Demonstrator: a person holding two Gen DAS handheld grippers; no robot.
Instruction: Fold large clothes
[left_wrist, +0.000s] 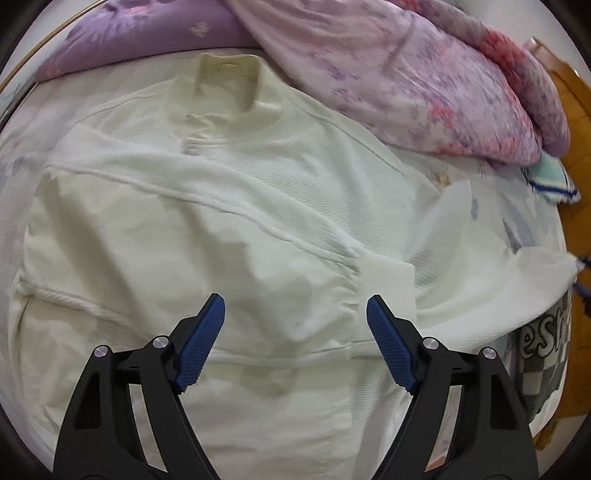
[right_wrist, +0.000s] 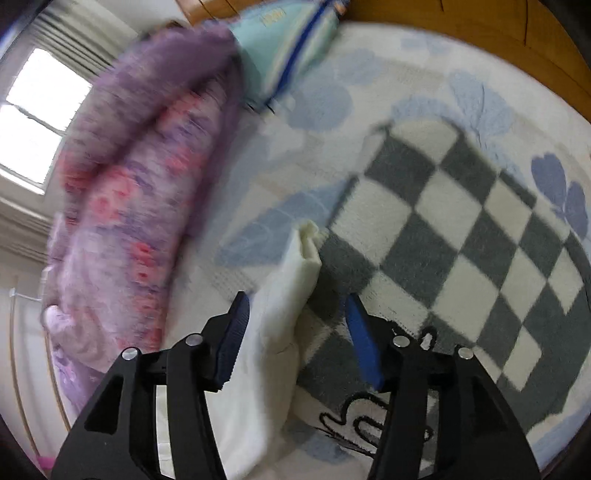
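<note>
A large cream-white shirt (left_wrist: 207, 206) lies spread on the bed with its collar (left_wrist: 225, 77) at the far side and a sleeve (left_wrist: 491, 291) stretched out to the right. My left gripper (left_wrist: 295, 301) hangs over the lower middle of the shirt, its blue pads wide apart with only flat cloth below them. In the right wrist view, the end of the white sleeve (right_wrist: 306, 251) runs up between the jaws of my right gripper (right_wrist: 296, 298). That gripper is open: the cloth lies against the left pad, and the right pad stands clear of it.
A bunched pink and purple floral quilt (left_wrist: 424, 74) (right_wrist: 140, 192) lies along the far side, beside a purple pillow (left_wrist: 140, 40). A grey and white checkered cloth (right_wrist: 461, 229) (left_wrist: 543, 365) lies right of the sleeve. A teal striped cloth (right_wrist: 291, 48) sits near the bed's edge, with a wooden surface (left_wrist: 576, 166) beyond.
</note>
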